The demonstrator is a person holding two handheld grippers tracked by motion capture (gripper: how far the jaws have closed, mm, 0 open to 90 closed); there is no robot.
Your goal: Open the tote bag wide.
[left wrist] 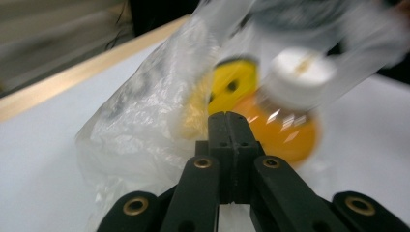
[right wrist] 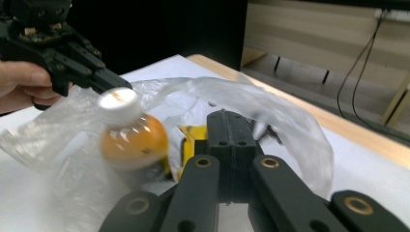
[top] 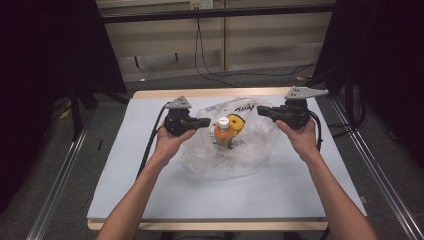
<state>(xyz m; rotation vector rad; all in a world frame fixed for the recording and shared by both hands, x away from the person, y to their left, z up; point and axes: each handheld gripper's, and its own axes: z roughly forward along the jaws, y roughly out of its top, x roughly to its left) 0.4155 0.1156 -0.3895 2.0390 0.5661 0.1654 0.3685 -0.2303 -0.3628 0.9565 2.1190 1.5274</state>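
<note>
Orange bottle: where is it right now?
High view: orange bottle stands mid-table inside the clear plastic bag, between both grippers, yellow item just behind it.

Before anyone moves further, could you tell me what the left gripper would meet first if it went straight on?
Probably the clear plastic bag, with the orange bottle just behind it; depth is blurred, so the bag may already be touching the left gripper.

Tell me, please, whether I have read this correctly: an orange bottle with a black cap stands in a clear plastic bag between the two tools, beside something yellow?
Not quite: the cap is white, not black, as the right gripper view shows plainly. The rest holds: the orange bottle stands in the clear plastic bag between the left tool and the right tool, beside a yellow item.
</note>
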